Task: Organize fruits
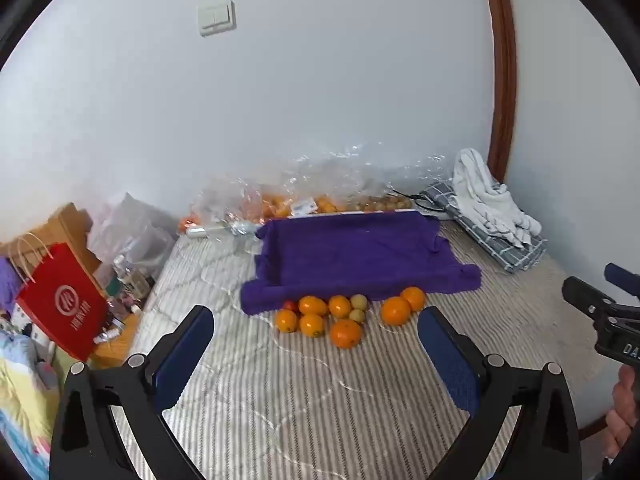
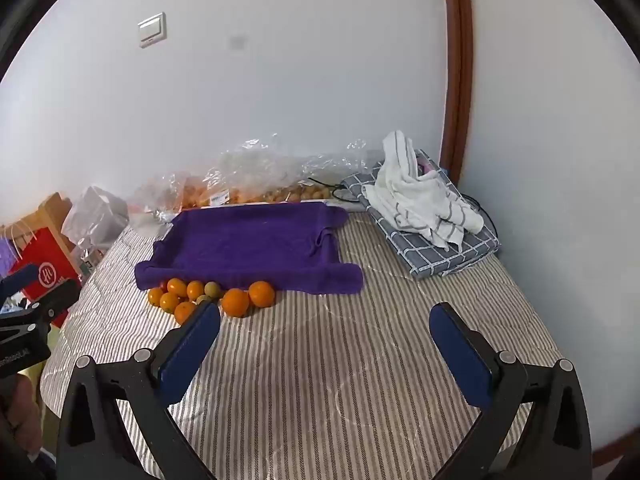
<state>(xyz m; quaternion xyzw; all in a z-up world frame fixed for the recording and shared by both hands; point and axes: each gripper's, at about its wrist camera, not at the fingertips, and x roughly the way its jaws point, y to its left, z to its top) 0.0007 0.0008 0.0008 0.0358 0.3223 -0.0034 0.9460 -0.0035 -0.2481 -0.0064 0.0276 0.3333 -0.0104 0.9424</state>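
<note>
— On the striped bed cover [image 1: 304, 392], what is seen of the fruits?

— A cluster of oranges [image 1: 340, 318] is gathered at the near edge of a purple towel [image 1: 356, 252], touching it. Two small greenish fruits [image 1: 358, 308] are mixed in, and a small red one [image 1: 289, 305] sits at the left end. Two oranges are set slightly apart to the right.

— How are the jaws held?

— The left gripper [image 1: 316, 344] is held above the cover with its jaws spread wide and nothing between them. The same is seen of the right gripper [image 2: 325, 334], which is placed further right, well apart from the cluster.

— What else is shown?

— Clear bags of more fruit [image 2: 224, 188] are laid along the far wall; a white striped cloth [image 2: 420, 196] is piled on folded checked fabric [image 2: 424, 248] at far right; a red paper bag [image 1: 64, 304] stands at left.
</note>
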